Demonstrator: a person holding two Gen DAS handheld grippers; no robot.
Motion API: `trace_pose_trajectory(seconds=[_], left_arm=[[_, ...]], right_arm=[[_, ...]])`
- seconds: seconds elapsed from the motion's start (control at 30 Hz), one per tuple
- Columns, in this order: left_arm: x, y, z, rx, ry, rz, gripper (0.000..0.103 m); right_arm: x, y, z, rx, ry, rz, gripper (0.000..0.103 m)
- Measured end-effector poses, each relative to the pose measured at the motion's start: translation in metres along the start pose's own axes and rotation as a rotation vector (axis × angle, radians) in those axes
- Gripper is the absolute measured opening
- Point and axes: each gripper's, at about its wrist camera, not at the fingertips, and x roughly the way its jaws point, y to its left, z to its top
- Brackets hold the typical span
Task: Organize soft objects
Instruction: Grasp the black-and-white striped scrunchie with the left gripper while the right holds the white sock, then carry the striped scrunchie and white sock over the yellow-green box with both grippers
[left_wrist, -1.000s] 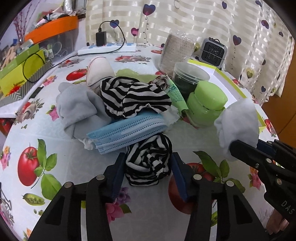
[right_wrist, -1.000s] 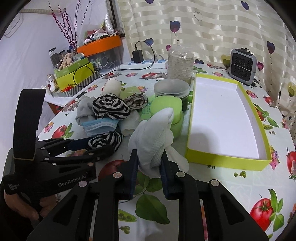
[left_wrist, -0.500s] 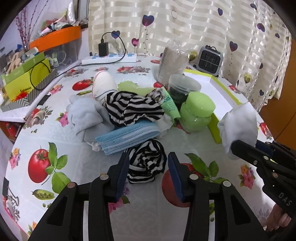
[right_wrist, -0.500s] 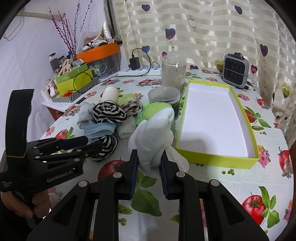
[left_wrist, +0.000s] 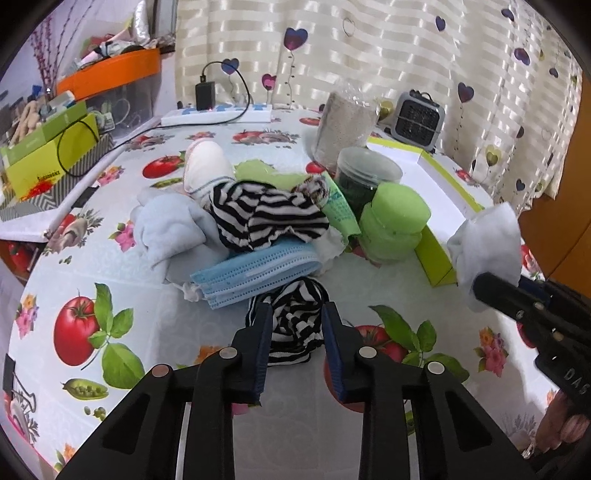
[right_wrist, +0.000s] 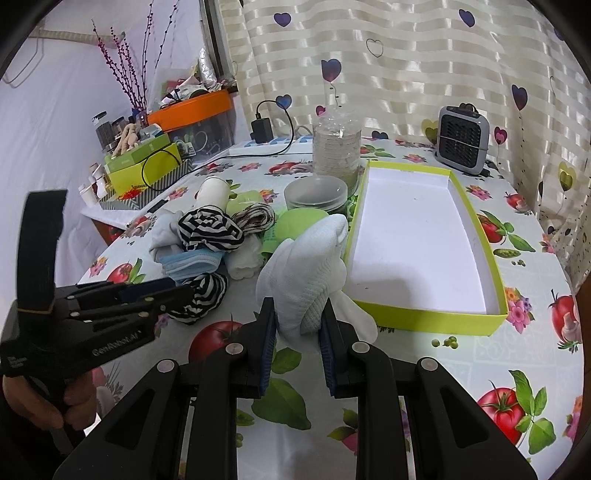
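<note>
The left gripper (left_wrist: 297, 328) is closing its jaws around a black-and-white striped sock (left_wrist: 295, 325) lying on the tablecloth (left_wrist: 110, 266) before the blue face mask (left_wrist: 255, 269), while the right gripper (right_wrist: 297, 325) clenches a white sock (right_wrist: 306, 266) beside the yellow-green tray (right_wrist: 495, 258).

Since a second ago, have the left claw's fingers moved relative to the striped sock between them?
Yes. The left claw is closing: its fingers now sit close against the striped sock, which stays just before the blue face mask.
</note>
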Motion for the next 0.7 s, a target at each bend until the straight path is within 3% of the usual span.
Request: trace_pose_trajectory(seconds=[0.13,0.43,0.53,0.7], left_arm=[[0.012,0.005,-0.002,-0.01,0.041,0.004,0.031],[0.027,-0.002,0.001,0.034,0.039,0.021,0.033],[0.028,-0.006,0.002,0.048,0.039,0.028,0.019],[0.021,-0.005,0.002,0.036,0.035,0.002,0.014]], right_arm=[[0.002,-0.002,-0.001,0.005,0.005,-0.002,0.023],[0.004,-0.005,-0.001,0.011,0.005,-0.007,0.023],[0.003,-0.007,-0.002,0.015,0.002,-0.01,0.023],[-0.001,-0.009,-0.002,0.015,-0.009,-0.016,0.023]])
